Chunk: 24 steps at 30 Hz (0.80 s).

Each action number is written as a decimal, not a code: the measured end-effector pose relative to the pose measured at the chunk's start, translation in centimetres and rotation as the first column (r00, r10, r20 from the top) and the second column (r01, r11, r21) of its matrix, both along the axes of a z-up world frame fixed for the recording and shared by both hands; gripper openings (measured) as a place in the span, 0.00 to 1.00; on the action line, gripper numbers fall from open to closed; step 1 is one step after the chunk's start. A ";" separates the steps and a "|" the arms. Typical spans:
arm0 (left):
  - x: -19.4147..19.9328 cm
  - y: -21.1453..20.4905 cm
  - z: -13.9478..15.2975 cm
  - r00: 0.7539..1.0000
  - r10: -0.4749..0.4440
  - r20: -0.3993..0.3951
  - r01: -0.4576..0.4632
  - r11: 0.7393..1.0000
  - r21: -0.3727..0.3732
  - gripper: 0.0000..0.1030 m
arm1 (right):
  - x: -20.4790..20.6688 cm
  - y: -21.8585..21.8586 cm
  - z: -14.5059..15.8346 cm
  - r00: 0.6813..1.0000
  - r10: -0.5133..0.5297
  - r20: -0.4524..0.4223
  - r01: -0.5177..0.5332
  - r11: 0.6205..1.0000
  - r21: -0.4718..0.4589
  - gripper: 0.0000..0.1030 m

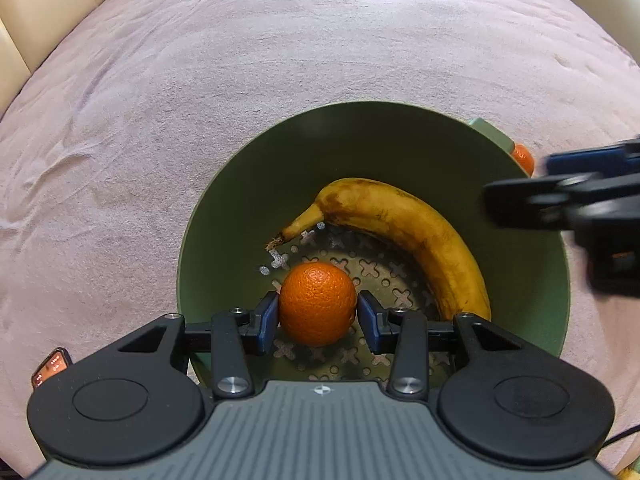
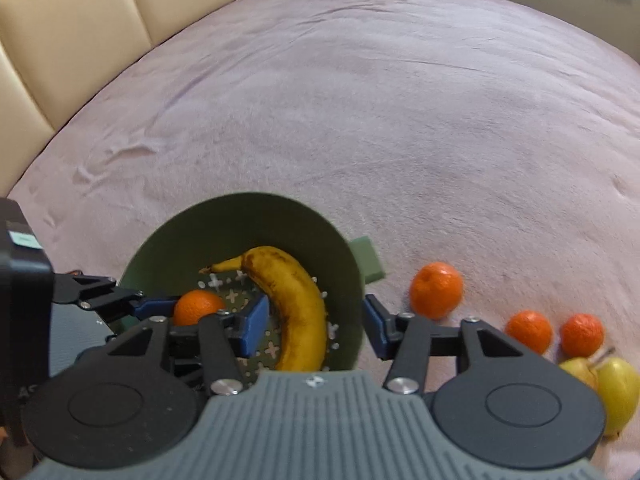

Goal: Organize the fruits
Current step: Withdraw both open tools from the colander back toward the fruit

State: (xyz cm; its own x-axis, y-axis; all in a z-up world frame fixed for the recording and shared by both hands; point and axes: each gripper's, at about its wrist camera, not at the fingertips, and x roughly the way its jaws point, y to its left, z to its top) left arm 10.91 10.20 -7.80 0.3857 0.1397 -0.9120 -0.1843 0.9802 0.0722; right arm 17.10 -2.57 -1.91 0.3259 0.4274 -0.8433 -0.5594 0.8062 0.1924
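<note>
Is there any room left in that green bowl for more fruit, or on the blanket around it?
The green bowl is crowded: the banana lines one side, an orange sits in the left claw. Its far floor is bare. The pink blanket beyond is wide open.

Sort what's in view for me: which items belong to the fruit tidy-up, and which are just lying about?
Job: green bowl; banana; orange in the left gripper; three loose oranges; yellow fruits; right gripper.
Lying about: pink cover; cream cushions; small device.
</note>
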 end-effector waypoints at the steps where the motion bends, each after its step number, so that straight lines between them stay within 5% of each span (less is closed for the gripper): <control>1: 0.0 -0.1 0.0 1.000 -0.002 -0.004 0.002 1.000 0.008 0.46 | -0.1 -0.6 0.3 1.000 -0.024 0.009 0.024 1.000 0.004 0.53; 12: 0.0 -1.0 0.2 1.000 -0.022 -0.008 0.022 0.997 0.071 0.51 | -2.2 -6.8 1.0 0.982 -0.186 0.042 0.187 0.982 -0.034 0.57; 17: -0.2 -1.6 1.0 0.999 -0.038 -0.010 0.039 0.995 0.088 0.61 | -3.5 -9.3 0.8 0.976 -0.210 0.059 0.214 0.974 -0.074 0.61; 24: -0.9 -3.1 3.8 0.996 -0.048 0.074 0.039 0.992 0.121 0.65 | -5.5 -12.9 1.2 0.955 -0.286 0.083 0.293 0.953 -0.079 0.70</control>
State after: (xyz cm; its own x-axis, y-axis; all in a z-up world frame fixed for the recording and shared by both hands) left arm 10.02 7.09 -4.03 0.4619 0.2276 -0.8572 -0.1510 0.9726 0.1769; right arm 11.56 -15.45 -0.71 0.4839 0.2304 -0.8442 -0.3090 0.9476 0.0814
